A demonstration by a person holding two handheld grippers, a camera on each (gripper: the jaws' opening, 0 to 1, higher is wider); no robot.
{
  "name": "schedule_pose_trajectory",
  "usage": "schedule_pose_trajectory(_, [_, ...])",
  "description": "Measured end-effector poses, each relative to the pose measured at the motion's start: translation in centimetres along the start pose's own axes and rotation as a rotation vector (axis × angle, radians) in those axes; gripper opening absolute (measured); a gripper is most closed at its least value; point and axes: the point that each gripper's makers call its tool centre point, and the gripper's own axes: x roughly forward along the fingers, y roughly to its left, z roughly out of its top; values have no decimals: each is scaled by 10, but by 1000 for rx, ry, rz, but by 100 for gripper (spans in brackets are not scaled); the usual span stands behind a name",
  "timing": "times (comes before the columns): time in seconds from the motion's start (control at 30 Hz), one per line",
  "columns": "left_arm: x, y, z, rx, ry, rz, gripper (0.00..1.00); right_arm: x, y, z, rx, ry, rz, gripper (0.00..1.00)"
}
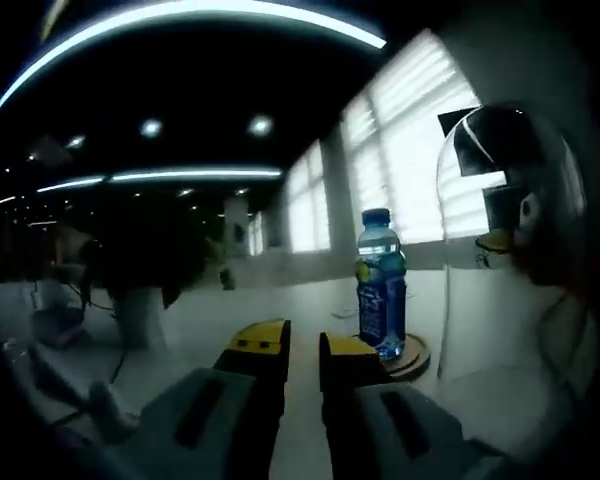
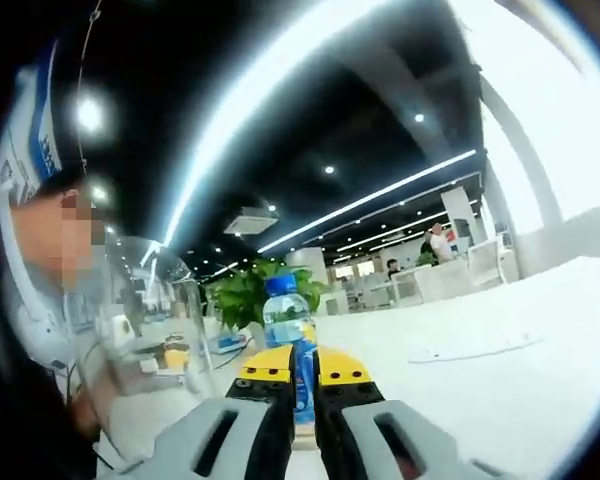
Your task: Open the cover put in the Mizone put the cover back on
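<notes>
Mizone bottle [image 1: 381, 283] stands upright on a round wooden base [image 1: 412, 358] on the white counter [image 1: 480, 330], long axis vertical, blue cap up. The clear dome cover [image 1: 500, 240] looks already lifted off, held tilted just beside the bottle, so judged as: opened, bottle placed, cover still to go back on. Left gripper [image 1: 302, 352] sits short of the bottle, fingers slightly apart and holding nothing. Right gripper [image 2: 305, 368]: fingers flank the bottle's lower body; cannot tell if clamped.
</notes>
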Motion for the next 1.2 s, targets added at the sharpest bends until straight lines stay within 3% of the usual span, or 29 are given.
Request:
schedule_pose_trajectory(0.17, [1,-6,-17,-4,66,-27,4,-6,-8,5,20,-25,-32,0])
schedule_pose_trajectory(0.27, [2,-10,-19,-110,54,-51,1,-8,-12,4,13,-22,-50,0])
schedule_pose_trajectory(0.37, [3,-10,-16,-64,45,-50,1,-11,-15,1,9,-20,-60,0])
schedule_pose_trajectory(0.47, [6,-6,-20,-77,57,-41,1,-13,-14,-2,14,-22,-60,0])
schedule_pose_trajectory(0.57, [8,4,-26,20,94,23,1,-15,-15,-5,2,-11,-58,0])
schedule_pose_trajectory(1.07, [9,4,-23,-62,79,-1,0,-15,-16,-14,-69,66,-71,0])
schedule_pose_trajectory(1.2, [9,-1,-20,-88,70,-33,0,-11,-11,-19,-83,83,-63,0])
